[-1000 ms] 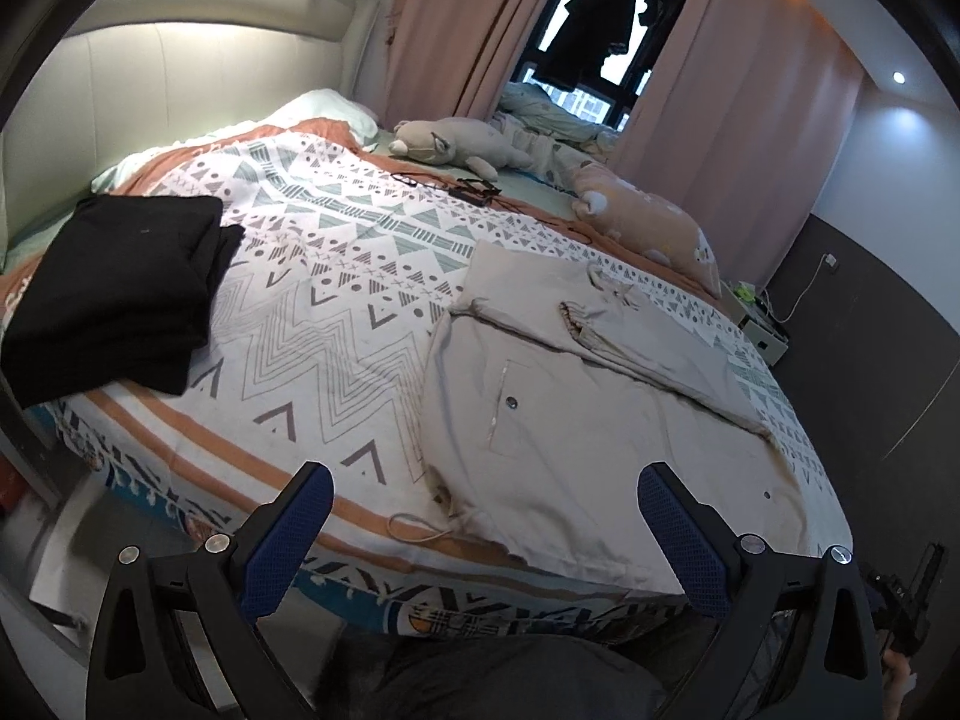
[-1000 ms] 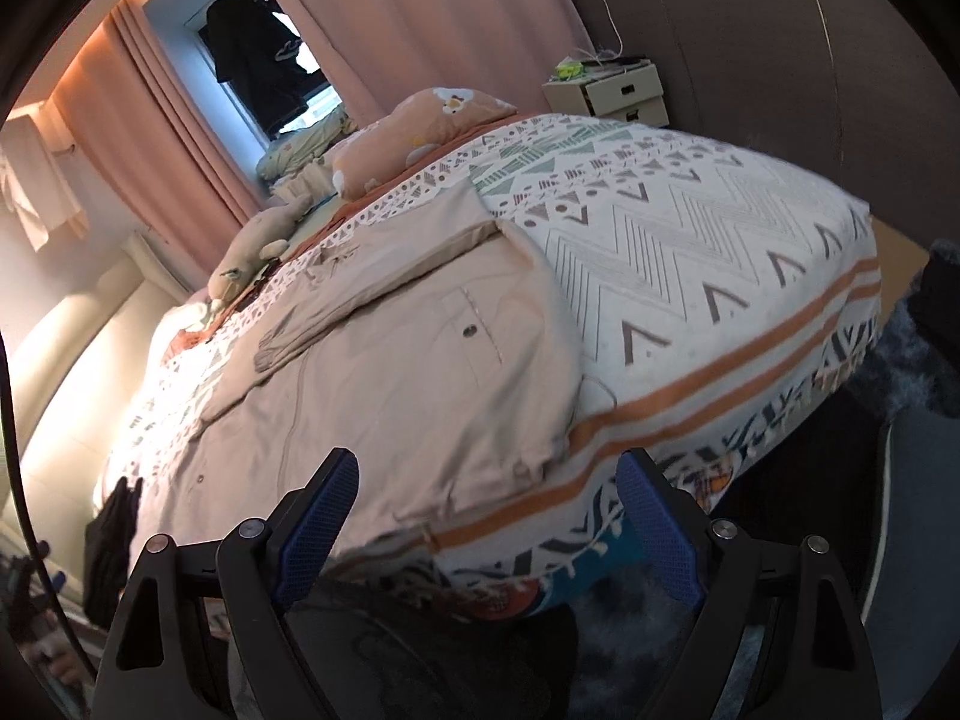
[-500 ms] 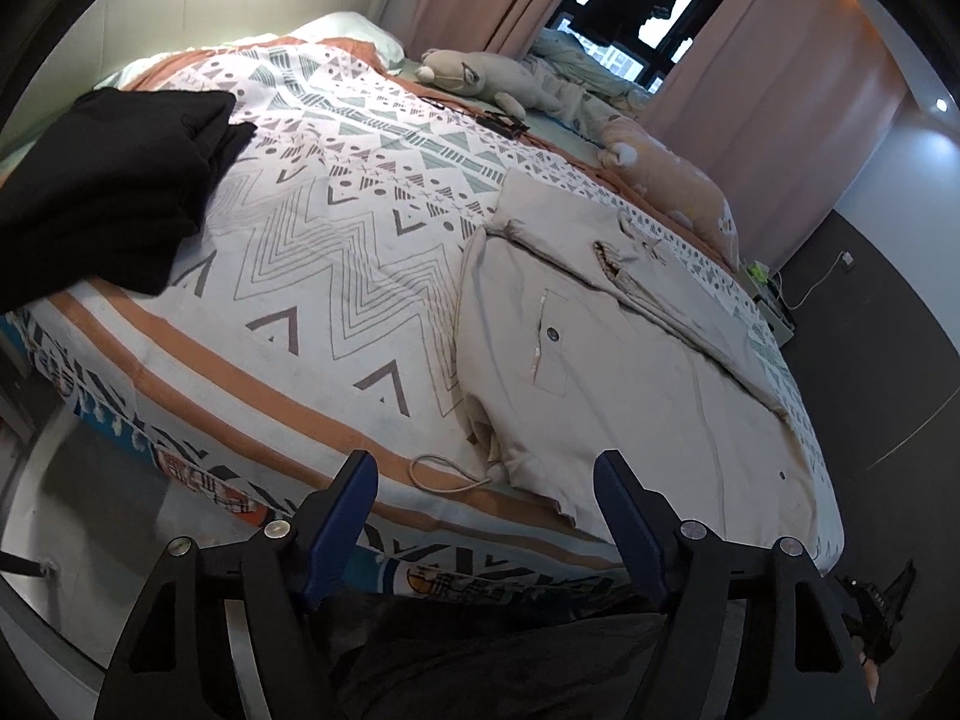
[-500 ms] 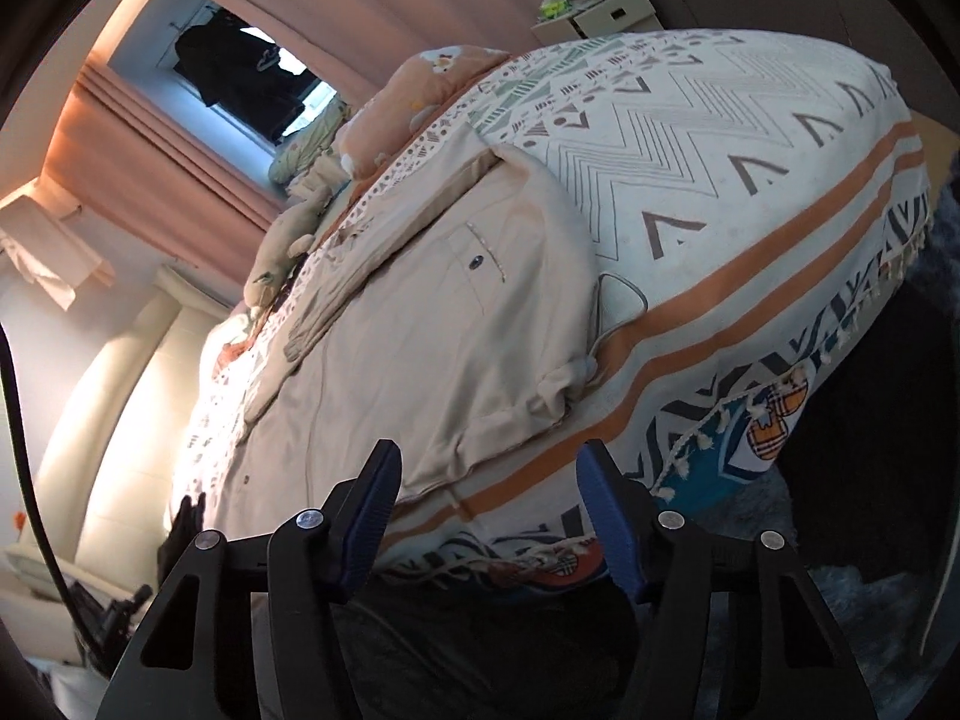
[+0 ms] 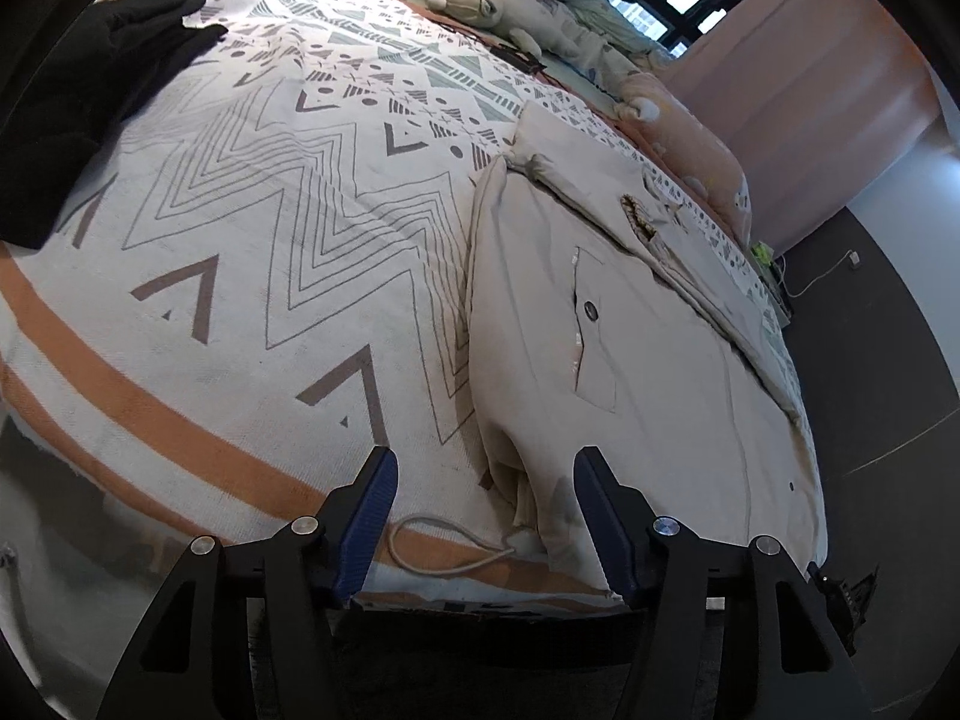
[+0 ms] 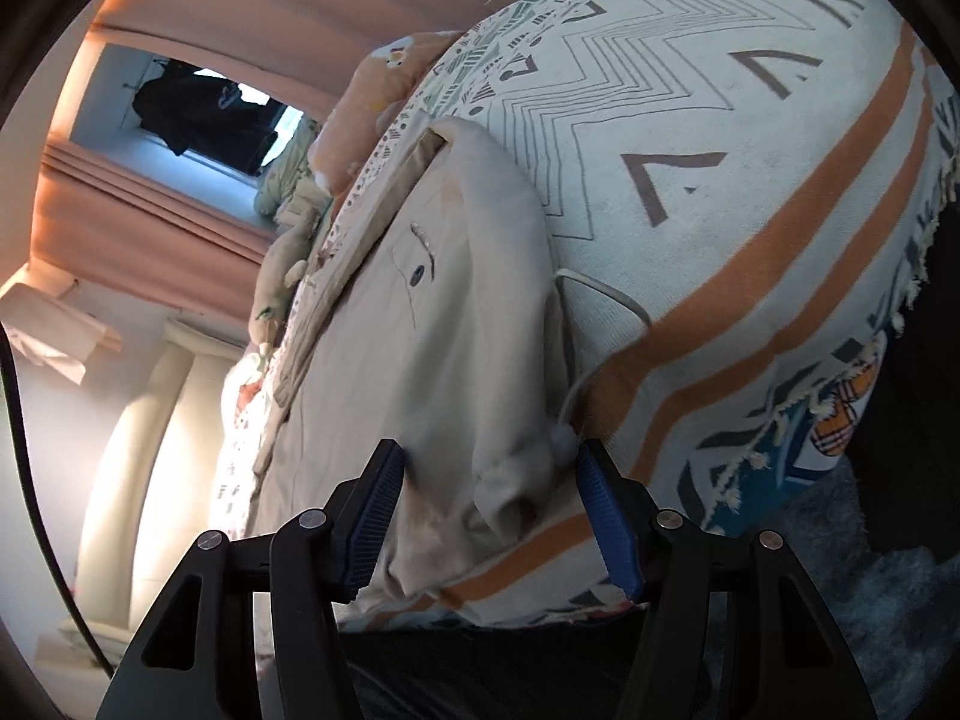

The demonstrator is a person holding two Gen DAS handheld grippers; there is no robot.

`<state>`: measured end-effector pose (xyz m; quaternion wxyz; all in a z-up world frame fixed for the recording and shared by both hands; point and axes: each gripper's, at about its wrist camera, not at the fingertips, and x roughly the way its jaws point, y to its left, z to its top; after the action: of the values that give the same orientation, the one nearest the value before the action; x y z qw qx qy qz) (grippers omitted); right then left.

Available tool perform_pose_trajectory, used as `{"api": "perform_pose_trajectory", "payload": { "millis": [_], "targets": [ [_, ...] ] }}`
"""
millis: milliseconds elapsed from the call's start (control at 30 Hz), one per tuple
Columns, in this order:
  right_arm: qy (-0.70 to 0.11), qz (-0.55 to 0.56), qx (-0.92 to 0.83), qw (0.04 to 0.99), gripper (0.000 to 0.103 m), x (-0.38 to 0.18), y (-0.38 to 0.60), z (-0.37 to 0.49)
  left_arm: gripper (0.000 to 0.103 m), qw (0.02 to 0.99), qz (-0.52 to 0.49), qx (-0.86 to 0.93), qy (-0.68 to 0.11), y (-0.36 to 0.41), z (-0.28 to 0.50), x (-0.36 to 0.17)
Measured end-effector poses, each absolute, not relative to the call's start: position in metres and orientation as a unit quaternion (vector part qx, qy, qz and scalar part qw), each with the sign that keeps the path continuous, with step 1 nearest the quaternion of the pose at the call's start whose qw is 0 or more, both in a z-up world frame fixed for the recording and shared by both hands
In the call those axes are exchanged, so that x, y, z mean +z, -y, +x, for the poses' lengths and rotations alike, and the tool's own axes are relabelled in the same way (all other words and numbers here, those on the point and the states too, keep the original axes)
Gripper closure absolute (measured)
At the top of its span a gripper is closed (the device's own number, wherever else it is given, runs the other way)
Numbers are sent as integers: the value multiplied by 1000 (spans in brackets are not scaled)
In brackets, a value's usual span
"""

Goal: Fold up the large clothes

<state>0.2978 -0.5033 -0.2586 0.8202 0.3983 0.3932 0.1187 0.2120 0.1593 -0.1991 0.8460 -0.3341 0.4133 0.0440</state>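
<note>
- A beige jacket, partly folded with a sleeve laid across its upper half, lies flat on the patterned bedspread, its hem corners at the near edge of the bed.
- The left gripper is closing, its blue pads on either side of one bunched hem corner but not pressing it; the cloth sits nearer the right pad.
- The right gripper stands part open around the other hem corner, a thick roll of layers between the pads, not yet pinched.
- A white drawcord loops loose on the spread between the left pads; it could be caught instead of the hem, and would then drag or snag as the cloth is lifted.
- Pinching only the top layer at either corner would likely let the lower layers sag and spoil the fold.
- Pads biting too deep may take the bedspread along with the jacket.
- A black folded pile rests well apart and seems out of harm's way.
</note>
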Motion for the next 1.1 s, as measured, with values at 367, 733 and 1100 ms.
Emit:
{"api": "perform_pose_trajectory", "payload": {
  "millis": [367, 733, 1100],
  "targets": [
    [-333, 402, 197, 830, 46, -218, 504, 305, 41, 827, -365, 8, -428, -156, 254, -215],
    [-345, 424, 177, 818, 45, -252, 501, 333, 48, 809, -405, -46, -423, -159, 269, -218],
    [-342, 423, 187, 818, 47, -254, 494, 334, 56, 788, -438, -71, -426, -149, 269, -234]
  ]
}}
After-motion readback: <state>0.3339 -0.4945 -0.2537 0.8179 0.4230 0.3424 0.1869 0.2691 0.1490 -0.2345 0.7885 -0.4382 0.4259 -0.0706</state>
